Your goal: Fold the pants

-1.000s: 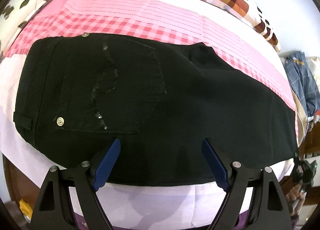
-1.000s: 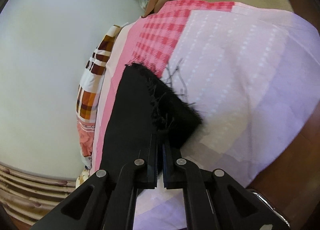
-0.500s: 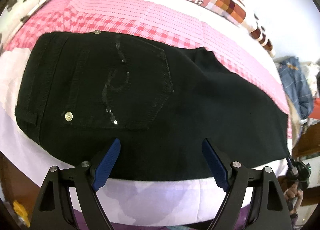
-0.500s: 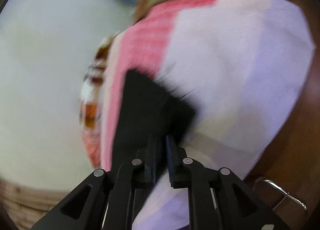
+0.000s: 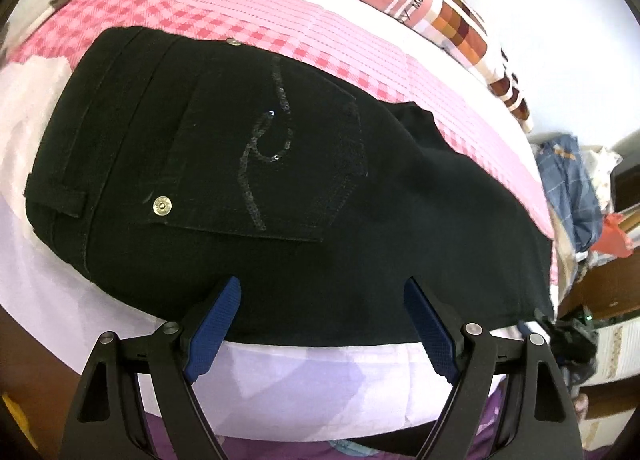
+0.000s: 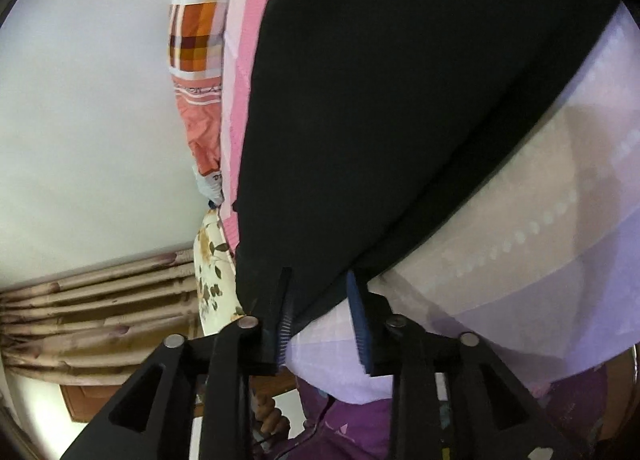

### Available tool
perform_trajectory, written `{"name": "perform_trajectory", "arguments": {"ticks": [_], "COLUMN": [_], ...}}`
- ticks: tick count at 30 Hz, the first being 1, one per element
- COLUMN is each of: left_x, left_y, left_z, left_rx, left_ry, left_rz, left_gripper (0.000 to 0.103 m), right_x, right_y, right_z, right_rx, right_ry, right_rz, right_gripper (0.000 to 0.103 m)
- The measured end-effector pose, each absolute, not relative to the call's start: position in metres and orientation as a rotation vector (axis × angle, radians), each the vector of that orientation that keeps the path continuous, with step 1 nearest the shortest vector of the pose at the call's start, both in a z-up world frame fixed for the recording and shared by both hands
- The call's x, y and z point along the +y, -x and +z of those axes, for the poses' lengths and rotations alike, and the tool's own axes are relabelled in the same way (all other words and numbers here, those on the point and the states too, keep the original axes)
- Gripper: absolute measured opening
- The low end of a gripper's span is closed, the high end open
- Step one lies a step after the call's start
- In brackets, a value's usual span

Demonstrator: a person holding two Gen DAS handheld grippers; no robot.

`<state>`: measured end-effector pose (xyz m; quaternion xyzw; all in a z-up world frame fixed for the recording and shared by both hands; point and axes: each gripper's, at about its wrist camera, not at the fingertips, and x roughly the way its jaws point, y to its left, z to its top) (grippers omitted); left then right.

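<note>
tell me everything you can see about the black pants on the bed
The black pants look like dark denim and lie flat on the pink and white bedsheet, already folded lengthwise, back side up. A stitched back pocket carries a curling sequin pattern; a metal rivet sits at its corner, and a belt loop marks the waistband. In both views the near edge of the pants lies between open fingers, with no pad seen pressing on it.

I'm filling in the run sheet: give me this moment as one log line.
stage: fold underway | pants: flat on bed | left tool: open, empty | right tool: opening, no grip
</note>
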<state>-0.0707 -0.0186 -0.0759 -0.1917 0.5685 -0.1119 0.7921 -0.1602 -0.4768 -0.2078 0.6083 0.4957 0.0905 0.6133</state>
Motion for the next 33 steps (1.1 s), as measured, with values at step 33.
{"name": "perform_trajectory", "arguments": {"ticks": [33], "left_x": [0.001], "left_y": [0.075], "left_z": [-0.074], "left_rx": [1.182], "left_ry": [0.421], "left_rz": [-0.194], "left_gripper": [0.084], "right_x": [-0.45], "right_y": [0.145], "right_z": [-0.203], "right_rx": [1.146], "right_ry": [-1.276], "right_rz": [0.226], "right_gripper": [0.006]}}
